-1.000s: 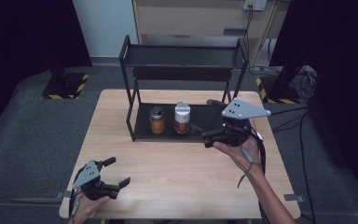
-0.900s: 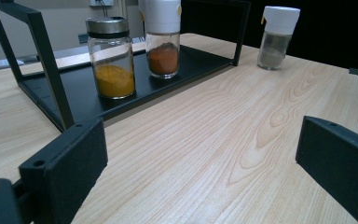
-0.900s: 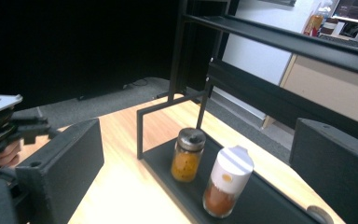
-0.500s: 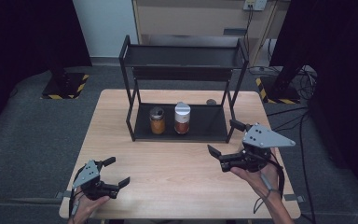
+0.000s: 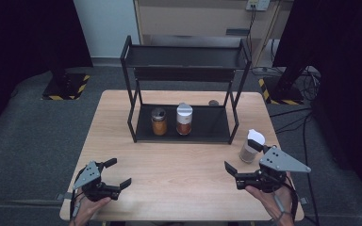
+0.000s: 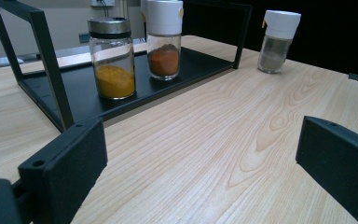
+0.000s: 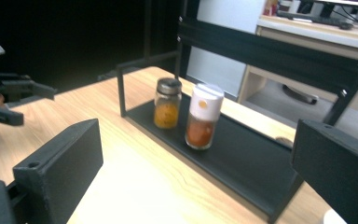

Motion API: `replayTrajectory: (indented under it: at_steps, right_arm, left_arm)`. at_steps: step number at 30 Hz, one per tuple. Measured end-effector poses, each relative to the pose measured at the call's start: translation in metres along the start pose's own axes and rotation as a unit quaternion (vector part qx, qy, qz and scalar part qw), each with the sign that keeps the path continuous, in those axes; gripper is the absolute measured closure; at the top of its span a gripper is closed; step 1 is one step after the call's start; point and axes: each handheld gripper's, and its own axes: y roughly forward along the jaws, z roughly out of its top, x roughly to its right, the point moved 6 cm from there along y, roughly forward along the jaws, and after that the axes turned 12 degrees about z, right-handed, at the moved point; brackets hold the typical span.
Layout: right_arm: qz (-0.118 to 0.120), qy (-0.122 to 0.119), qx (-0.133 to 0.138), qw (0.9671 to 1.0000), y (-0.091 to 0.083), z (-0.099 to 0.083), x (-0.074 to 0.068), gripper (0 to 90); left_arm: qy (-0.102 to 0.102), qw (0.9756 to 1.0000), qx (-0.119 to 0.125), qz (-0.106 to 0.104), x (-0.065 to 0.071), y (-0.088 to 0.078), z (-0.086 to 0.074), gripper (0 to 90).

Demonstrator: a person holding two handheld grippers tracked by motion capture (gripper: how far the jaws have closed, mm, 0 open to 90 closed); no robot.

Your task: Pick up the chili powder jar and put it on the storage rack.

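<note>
A black two-tier rack [image 5: 187, 52] stands at the back middle of the wooden table [image 5: 179, 165]. Its lower shelf carries a yellow-spice jar with a metal lid [image 5: 158, 121] [image 6: 112, 58] [image 7: 167, 103] and a red-spice jar with a white cap [image 5: 184, 119] [image 6: 164, 39] [image 7: 203, 116]. A grey-spice jar with a white cap [image 5: 251, 147] [image 6: 276, 42] stands upright on the table, right of the rack. My right gripper [image 5: 243, 157] is open just beside that jar, holding nothing. My left gripper [image 5: 118, 172] rests open at the near left, also seen across the table [image 7: 4, 100].
A small brown round object [image 5: 213, 102] lies on the table behind the rack's right end. The rack's upper shelf is bare. Dark floor, cables [image 5: 306, 94] and a cabinet [image 5: 193, 19] surround the table.
My right gripper has drawn back from the rack's right end to the near right of the table. The grey-spice jar now stands uncovered beside it. The left gripper has not moved.
</note>
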Motion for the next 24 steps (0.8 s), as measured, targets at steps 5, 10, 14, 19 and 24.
replayTrajectory:
  at_steps: [5, 10, 14, 19, 24]
  right_arm:
    - [-0.018, -0.002, -0.005, 0.9998, -0.003, -0.014, -0.007, 2.5]
    - [-0.023, 0.0, 0.0, 0.9997, -0.007, -0.027, -0.013, 2.5]
    - [-0.025, 0.01, -0.004, 0.9996, -0.007, -0.037, -0.014, 2.5]
    - [-0.031, 0.017, -0.009, 0.9993, -0.008, -0.048, -0.014, 2.5]
    - [-0.036, 0.025, -0.015, 0.9989, -0.007, -0.059, -0.014, 2.5]
  left_arm:
    - [0.0, 1.0, 0.002, -0.001, 0.0, 0.0, 0.0, 1.0]
    - [0.002, 1.0, 0.002, -0.002, 0.0, 0.0, 0.0, 1.0]
    - [0.003, 1.0, 0.003, -0.003, 0.0, -0.001, 0.0, 1.0]
    - [0.005, 1.0, 0.003, -0.004, 0.0, -0.001, 0.0, 1.0]
    - [0.006, 1.0, 0.004, -0.003, 0.001, -0.002, 0.0, 1.0]
